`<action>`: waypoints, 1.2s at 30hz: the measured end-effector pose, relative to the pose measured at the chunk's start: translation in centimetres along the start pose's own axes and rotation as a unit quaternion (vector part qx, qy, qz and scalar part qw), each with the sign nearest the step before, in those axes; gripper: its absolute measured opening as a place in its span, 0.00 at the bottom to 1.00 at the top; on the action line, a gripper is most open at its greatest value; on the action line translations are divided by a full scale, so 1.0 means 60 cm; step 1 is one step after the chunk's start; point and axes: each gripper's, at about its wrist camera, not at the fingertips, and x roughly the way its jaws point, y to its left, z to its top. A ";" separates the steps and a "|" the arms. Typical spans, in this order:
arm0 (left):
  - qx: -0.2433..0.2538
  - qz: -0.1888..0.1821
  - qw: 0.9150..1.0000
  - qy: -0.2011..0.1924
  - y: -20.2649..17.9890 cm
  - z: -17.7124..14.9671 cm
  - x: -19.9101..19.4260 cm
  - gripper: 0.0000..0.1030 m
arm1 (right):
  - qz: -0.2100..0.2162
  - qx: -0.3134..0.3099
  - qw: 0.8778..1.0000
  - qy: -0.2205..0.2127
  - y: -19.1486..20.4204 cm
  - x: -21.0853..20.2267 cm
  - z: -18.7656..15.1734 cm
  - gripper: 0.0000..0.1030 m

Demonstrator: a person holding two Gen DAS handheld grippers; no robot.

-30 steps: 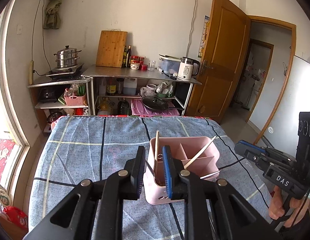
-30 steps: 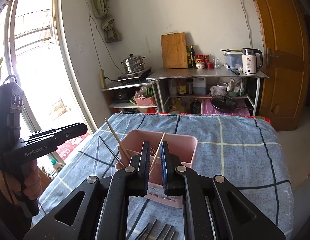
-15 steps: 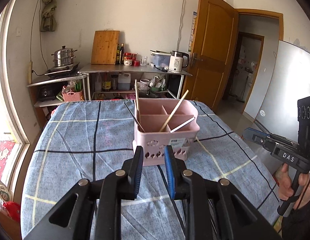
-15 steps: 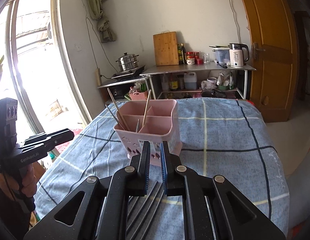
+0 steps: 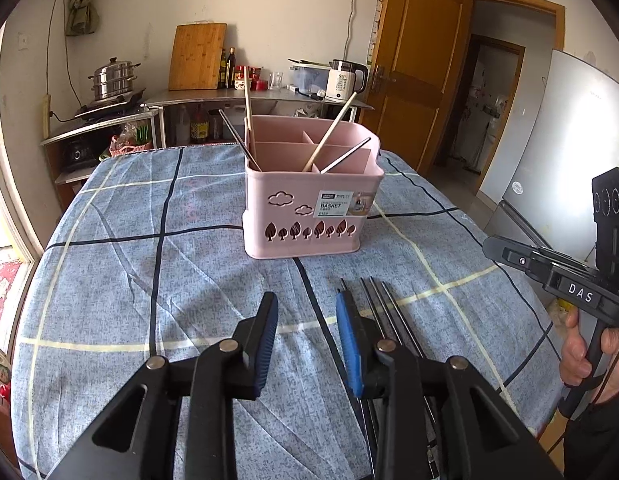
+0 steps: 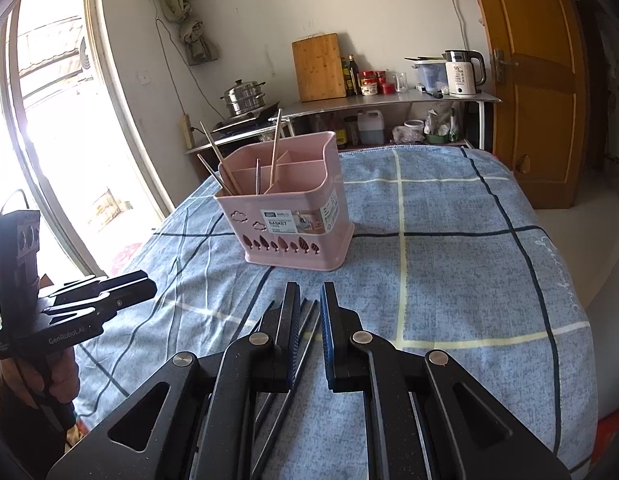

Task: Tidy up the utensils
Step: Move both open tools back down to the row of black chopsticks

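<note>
Pink utensil basket [image 5: 311, 204] at 12 o'clock, left gripper [image 5: 306, 330] wide apart and empty, right gripper [image 6: 309, 320] narrowly parted, empty above metal chopsticks [image 5: 383, 308].

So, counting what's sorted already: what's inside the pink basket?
Four chopsticks stand in the pink basket, two wooden and two metal. Its walls hide their lower ends and the bottom.

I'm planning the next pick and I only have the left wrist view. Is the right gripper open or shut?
Observer: It's open, with only a narrow gap. The right gripper holds nothing.
Operator: What is underneath it?
Observer: The metal chopsticks lie on the cloth directly below it and run between its fingers. I can't tell whether they touch.
</note>
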 end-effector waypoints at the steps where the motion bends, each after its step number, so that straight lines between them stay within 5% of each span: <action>1: 0.001 -0.002 1.000 0.005 -0.002 -0.003 0.005 0.33 | 0.001 0.001 1.000 0.003 -0.001 0.004 -0.002 0.10; 14: 0.023 -0.014 0.995 0.096 -0.030 -0.055 0.093 0.34 | 0.007 -0.004 0.997 0.072 0.001 0.073 -0.050 0.10; 36: 0.039 0.008 0.992 0.120 -0.050 -0.064 0.133 0.42 | 0.012 -0.003 0.994 0.106 0.003 0.112 -0.071 0.10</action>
